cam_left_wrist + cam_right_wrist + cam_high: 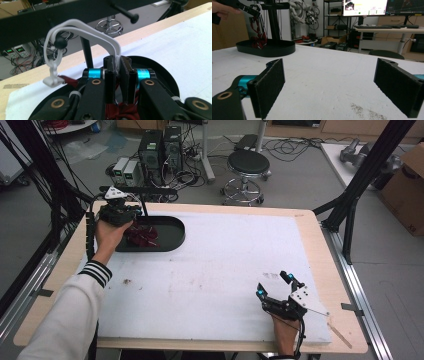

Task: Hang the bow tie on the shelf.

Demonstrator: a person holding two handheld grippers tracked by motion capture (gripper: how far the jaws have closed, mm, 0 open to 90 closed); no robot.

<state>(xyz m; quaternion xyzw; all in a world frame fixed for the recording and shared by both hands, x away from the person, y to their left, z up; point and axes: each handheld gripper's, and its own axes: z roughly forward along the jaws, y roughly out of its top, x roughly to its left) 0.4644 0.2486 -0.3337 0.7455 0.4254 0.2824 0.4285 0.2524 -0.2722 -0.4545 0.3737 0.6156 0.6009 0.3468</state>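
Note:
My left gripper (125, 214) is over the left end of a black oval tray (175, 238) at the table's far left. In the left gripper view its jaws (118, 63) are shut on a white ribbed plastic band (82, 27). The band loops up and over a black ball-tipped peg (60, 43) of the black stand (144, 206) in the tray. Dark red fabric pieces (142, 236) lie in the tray below. My right gripper (273, 284) rests near the front right of the white mat, open, with nothing between its pads (270, 85).
A white foam mat (225, 265) covers the wooden table (320, 250). Black frame posts (360, 180) stand at the right edge, with more at the left. Behind the table are a stool (248, 167), computer towers (160, 150) and cables on the floor.

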